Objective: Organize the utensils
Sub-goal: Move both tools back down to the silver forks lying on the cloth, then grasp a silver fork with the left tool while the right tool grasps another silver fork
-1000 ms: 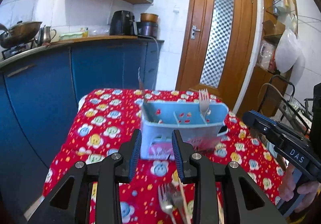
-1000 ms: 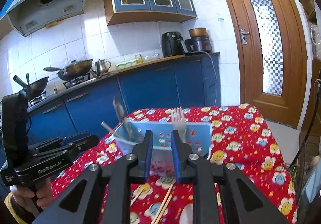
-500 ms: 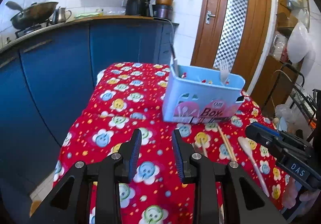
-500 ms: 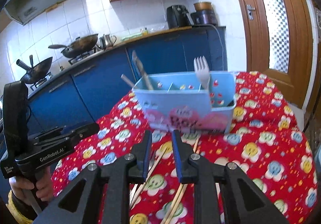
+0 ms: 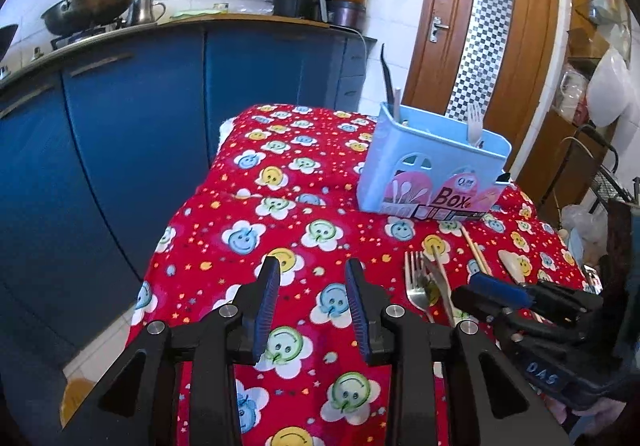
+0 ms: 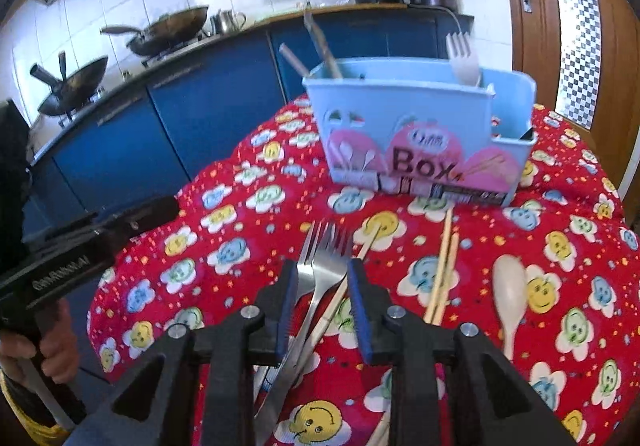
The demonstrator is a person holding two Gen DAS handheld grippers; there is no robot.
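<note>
kitchen first: blue cabinets and a wooden door stand behind a table point(image 6: 560, 246) under a red smiley cloth. your right gripper point(image 6: 322, 306) points down at the loose metal forks point(image 6: 324, 266) lying side by side on the cloth, and its jaws have just been opening; the forks and a knife point(image 6: 296, 358) show between the blue pads, but the pads do not press on them, so nothing is gripped. that gap looks set to straddle a handle, which fits a pick just starting. just right of the forks lie the chopsticks point(image 6: 442, 270), and further right a pale spoon point(image 6: 510, 290), all with their heads toward the box point(image 6: 412, 134), so each can be lifted by its handle and dropped in upright.

your left gripper point(image 5: 312, 306) hangs over bare cloth to the left of the pile, jaws partly apart and empty, well clear of the right one so the two do not clash. i judge it is waiting its turn.

beyond the utensils, the light blue box stands upright near the far edge. a white fork point(image 6: 464, 58) already stands at its right end and dark handles point(image 6: 320, 38) lean out at the left end; which compartments they sit in you cannot tell from here. most of the sorting is yet to be done.
</note>
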